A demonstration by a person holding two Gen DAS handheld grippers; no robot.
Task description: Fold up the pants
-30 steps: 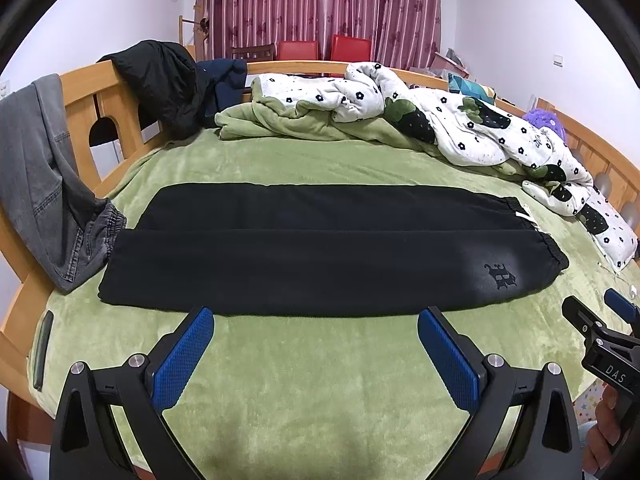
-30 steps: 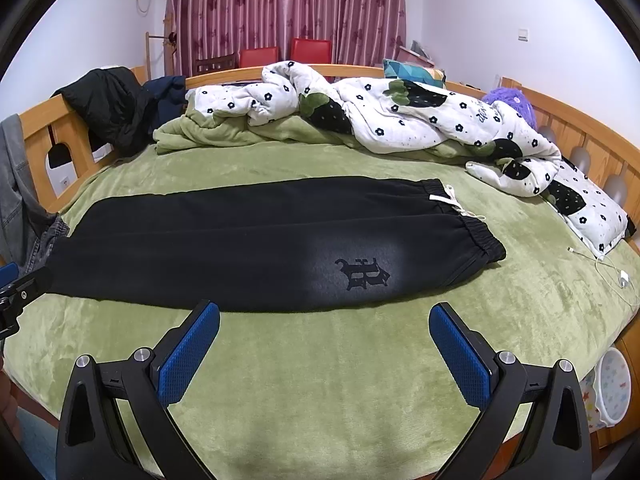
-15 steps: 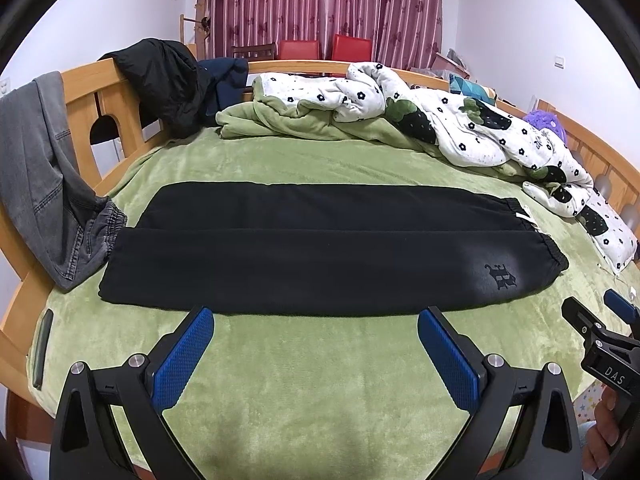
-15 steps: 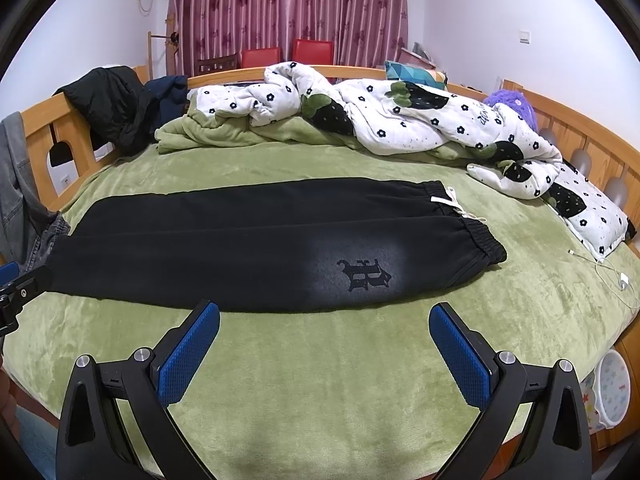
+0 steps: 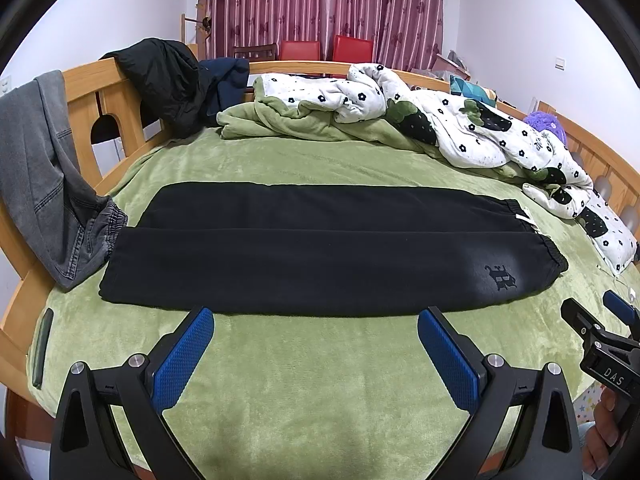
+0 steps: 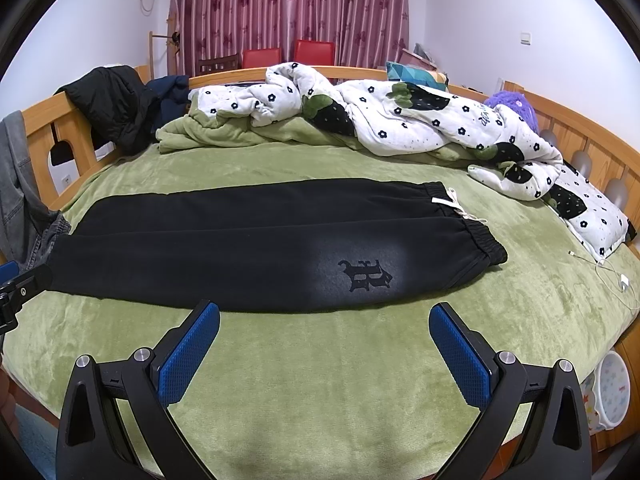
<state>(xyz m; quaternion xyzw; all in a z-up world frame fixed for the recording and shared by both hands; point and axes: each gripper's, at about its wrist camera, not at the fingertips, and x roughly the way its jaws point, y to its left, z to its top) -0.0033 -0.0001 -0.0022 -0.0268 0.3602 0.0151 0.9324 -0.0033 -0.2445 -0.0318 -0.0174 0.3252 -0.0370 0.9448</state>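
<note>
Lettering "DAS" marks the right gripper [image 5: 608, 320]; a dark gothic emblem [image 6: 365, 274] sits near the waistband of the black fleece pants [image 6: 256, 240], laid flat lengthwise on the plush green blanket [image 6: 320, 368]. Left gripper [image 5: 316, 344] and right gripper both hover with jaws apart, blue textured pads [image 5: 182, 364] empty.

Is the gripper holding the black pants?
No, the right hand-held gripper is open above the green blanket, short of the black pants.
</note>
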